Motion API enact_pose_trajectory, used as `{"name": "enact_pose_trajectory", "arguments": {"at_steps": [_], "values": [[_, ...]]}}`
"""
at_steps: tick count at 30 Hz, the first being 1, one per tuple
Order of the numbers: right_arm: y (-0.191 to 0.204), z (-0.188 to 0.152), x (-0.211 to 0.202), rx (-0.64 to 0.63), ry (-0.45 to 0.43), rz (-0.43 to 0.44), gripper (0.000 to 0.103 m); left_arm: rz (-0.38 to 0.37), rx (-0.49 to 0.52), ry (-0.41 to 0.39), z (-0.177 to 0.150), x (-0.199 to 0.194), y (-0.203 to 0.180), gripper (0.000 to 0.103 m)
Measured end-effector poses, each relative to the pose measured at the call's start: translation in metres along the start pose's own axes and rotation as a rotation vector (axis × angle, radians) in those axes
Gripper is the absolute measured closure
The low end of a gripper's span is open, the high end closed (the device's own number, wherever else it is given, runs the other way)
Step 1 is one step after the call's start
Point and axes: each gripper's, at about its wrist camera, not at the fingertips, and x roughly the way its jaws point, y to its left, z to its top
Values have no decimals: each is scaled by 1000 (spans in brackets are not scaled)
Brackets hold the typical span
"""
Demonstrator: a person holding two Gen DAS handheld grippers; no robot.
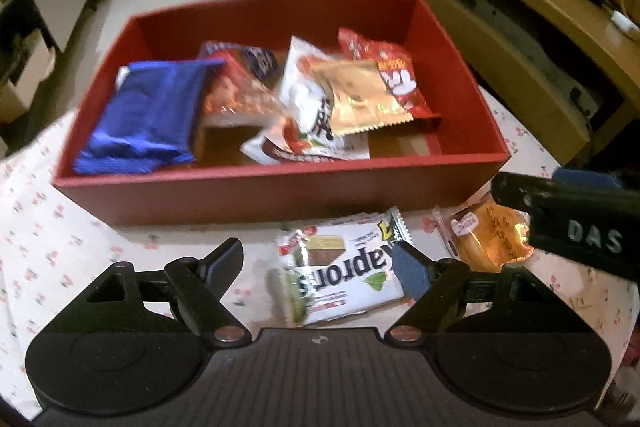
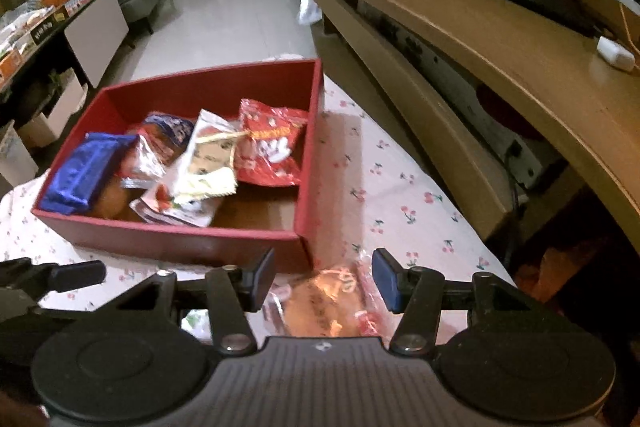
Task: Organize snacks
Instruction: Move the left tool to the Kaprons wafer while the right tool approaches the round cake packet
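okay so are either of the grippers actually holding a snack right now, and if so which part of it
Nothing is held. The left gripper is open over the white wafer packet, and the right gripper is open over the wrapped bun; both snacks lie on the tablecloth.

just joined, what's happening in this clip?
A person with two handheld claws is sorting snacks into a red cardboard box on a cherry-print tablecloth. Several packets, including a blue foil pack, are already inside. Two remain outside: the open left claw frames a white wafer packet, and the open right claw frames an orange wrapped bun.
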Motion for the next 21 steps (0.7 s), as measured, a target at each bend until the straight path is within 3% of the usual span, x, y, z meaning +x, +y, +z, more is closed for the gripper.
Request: {"name": "enact_pose_trajectory", "arguments": {"at_steps": [9, 15, 21], "values": [[-10, -1, 12, 11, 43, 8, 50, -11, -92, 55, 4, 32, -1, 9], [-15, -3, 20, 20, 73, -2, 49, -10, -47, 48, -8, 17, 9, 31], [-9, -7, 30, 19, 117, 31, 44, -23, -33, 95, -26, 1, 23, 34]]}}
